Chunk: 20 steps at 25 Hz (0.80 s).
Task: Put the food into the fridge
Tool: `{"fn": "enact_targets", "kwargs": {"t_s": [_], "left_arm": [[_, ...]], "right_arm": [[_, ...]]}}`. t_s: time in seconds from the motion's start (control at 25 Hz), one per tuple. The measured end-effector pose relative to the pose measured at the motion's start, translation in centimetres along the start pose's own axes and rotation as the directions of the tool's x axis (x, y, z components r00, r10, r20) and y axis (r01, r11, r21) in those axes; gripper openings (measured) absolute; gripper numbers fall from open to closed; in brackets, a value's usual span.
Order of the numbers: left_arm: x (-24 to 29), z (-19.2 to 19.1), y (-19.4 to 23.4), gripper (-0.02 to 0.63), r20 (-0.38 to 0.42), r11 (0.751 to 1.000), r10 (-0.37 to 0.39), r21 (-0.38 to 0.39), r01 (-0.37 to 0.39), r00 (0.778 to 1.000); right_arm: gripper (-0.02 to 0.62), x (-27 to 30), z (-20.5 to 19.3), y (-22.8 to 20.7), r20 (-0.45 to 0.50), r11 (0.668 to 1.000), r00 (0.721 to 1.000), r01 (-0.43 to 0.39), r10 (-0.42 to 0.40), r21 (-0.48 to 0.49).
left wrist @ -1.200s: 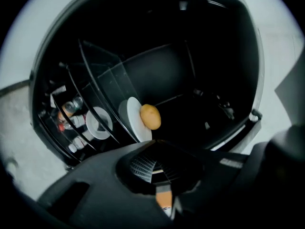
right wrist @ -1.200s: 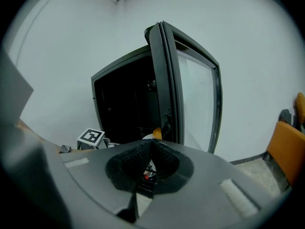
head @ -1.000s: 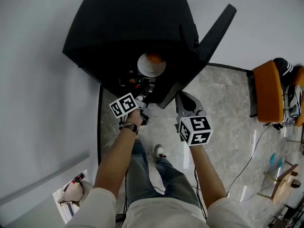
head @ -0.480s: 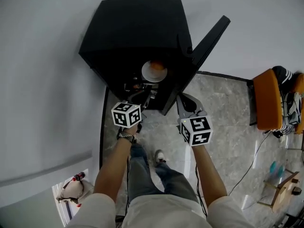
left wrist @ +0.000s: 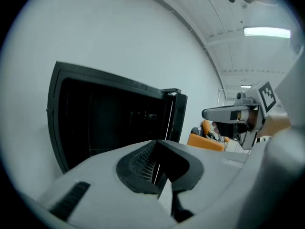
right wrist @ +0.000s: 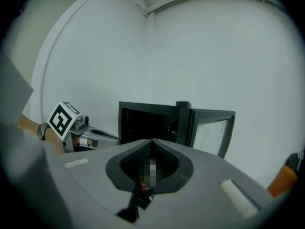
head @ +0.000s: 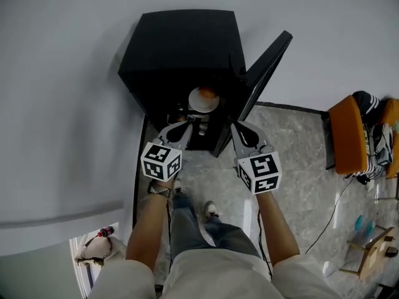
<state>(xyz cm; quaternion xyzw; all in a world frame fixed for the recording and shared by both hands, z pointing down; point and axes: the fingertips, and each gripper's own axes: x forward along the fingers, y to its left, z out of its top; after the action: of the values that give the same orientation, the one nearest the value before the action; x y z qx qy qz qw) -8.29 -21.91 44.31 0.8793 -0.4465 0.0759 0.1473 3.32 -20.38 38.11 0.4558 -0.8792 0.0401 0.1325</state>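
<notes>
Presently the person stands facing a black fridge (head: 181, 55) set against a pale wall (head: 62, 73), on a grey marbled floor (head: 293, 161). The fridge door (head: 267, 73) is swung open to the person's right. Inside, on a shelf near the front of the compartment, a white plate (head: 201, 104) carries the orange food (head: 206, 93); the food lies on the plate's far side, clear of both grippers. Something small shows below the plate, too dark to identify. The left gripper (head: 184, 124) is held just in front of the open compartment, tips toward the fridge, below the plate in the head view; its own view shows the jaws pressed together with nothing between them (left wrist: 157, 141). The right gripper (head: 236, 125) is level with it, near the lower edge of the door, also pointing at the fridge; its jaws are likewise closed on each other and empty (right wrist: 152, 140). The two grippers are side by side and apart, neither touching fridge, door or plate. Each view catches the other tool: the right gripper beside the door in the left gripper view, the left gripper beside the fridge in the right gripper view. An orange chair (head: 351, 131) stands well off to the right.
</notes>
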Motion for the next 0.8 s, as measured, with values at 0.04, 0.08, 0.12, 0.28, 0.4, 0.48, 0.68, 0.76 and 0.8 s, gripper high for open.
{"fn": "enact_targets", "kwargs": {"t_s": [0.04, 0.08, 0.12, 0.28, 0.4, 0.48, 0.68, 0.76, 0.8], "left_arm": [[-0.6, 0.8, -0.3, 0.005, 0.01, 1.0, 0.006, 0.021, -0.006, 1.0], [-1.2, 1.7, -0.5, 0.005, 0.019, 0.999, 0.01, 0.041, -0.011, 1.0], [-1.8, 2.5, -0.8, 0.005, 0.027, 0.998, 0.013, 0.057, -0.015, 1.0], [-4.2, 5.6, -2.1, 0.005, 0.059, 0.994, 0.024, 0.104, -0.03, 0.998], [-6.0, 8.0, -3.3, 0.005, 0.088, 0.991, 0.031, 0.125, -0.042, 0.996], [-6.9, 9.3, -4.3, 0.005, 0.103, 0.989, 0.028, 0.139, -0.042, 0.994], [-8.6, 12.1, -6.7, 0.005, 0.125, 0.982, 0.021, 0.184, -0.044, 0.992], [-9.1, 12.9, -7.4, 0.005, 0.128, 0.977, 0.023, 0.207, -0.049, 0.992], [-9.3, 13.2, -7.8, 0.005, 0.127, 0.974, 0.022, 0.219, -0.05, 0.992]], "right_arm": [[0.006, -0.3, 0.6, 0.3, 0.005, 1.0, 1.0, -0.007, 0.007, -0.01], [0.005, -0.6, 1.2, 0.6, 0.01, 1.0, 1.0, -0.015, 0.015, -0.017], [0.006, -0.9, 1.9, 0.9, 0.017, 1.0, 1.0, -0.022, 0.022, -0.019], [0.006, -2.5, 4.7, 1.7, 0.053, 0.999, 0.998, -0.043, 0.044, -0.024], [0.006, -3.9, 6.7, 1.9, 0.076, 0.998, 0.996, -0.054, 0.057, -0.038], [0.006, -4.8, 7.8, 1.9, 0.086, 0.997, 0.994, -0.065, 0.069, -0.041], [0.006, -6.6, 10.2, 2.6, 0.109, 0.991, 0.988, -0.105, 0.113, -0.078], [0.006, -7.2, 11.2, 2.7, 0.12, 0.989, 0.985, -0.114, 0.125, -0.098], [0.005, -7.5, 11.7, 2.7, 0.127, 0.988, 0.984, -0.115, 0.128, -0.104]]}}
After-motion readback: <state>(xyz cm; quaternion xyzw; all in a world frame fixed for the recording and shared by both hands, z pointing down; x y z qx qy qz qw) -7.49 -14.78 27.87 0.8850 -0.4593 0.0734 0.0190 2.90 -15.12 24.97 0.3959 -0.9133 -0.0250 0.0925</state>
